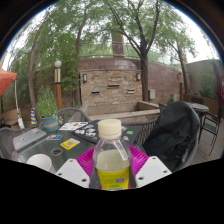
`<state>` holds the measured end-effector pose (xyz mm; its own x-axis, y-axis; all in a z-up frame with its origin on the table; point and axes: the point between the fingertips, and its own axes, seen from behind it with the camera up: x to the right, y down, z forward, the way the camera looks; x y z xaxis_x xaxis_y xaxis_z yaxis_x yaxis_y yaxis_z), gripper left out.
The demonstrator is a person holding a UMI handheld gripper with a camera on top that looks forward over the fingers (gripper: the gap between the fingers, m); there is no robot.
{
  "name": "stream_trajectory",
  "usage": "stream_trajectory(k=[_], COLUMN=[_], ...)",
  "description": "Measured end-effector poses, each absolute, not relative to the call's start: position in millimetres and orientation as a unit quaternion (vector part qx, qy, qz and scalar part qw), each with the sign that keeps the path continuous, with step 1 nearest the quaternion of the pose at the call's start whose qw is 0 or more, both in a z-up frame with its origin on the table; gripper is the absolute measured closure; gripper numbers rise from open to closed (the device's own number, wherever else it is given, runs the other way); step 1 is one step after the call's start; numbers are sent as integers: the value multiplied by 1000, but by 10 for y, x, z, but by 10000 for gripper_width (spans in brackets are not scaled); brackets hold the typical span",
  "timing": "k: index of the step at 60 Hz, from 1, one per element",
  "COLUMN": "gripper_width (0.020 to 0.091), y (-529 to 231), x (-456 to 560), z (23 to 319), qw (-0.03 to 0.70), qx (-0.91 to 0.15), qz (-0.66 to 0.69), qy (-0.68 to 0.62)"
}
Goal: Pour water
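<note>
Bottle stands upright between the gripper fingers, white cap up, clear body, yellow label low on it. Magenta pads sit close at both sides of the bottle; whether they press it or leave a gap, cannot tell. White fingertips flank the bottle's base. Bottle is over the near edge of the counter, a glass-topped one. Left of the bottle: white cup, yellow card. Beyond the bottle, left: teal bowl. Right of the bottle: black chair. Well beyond the bottle: stone fireplace, trees.
</note>
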<state>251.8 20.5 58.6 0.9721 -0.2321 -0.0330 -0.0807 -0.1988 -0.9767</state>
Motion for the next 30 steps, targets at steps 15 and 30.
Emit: stream_trajectory(k=[15,30], gripper_width=[633,297], y=[40,-1], x=[2598,2579], z=[34,-106], qw=[613,581], qx=[-780,-798], qz=[-57,-40], qy=[112,156])
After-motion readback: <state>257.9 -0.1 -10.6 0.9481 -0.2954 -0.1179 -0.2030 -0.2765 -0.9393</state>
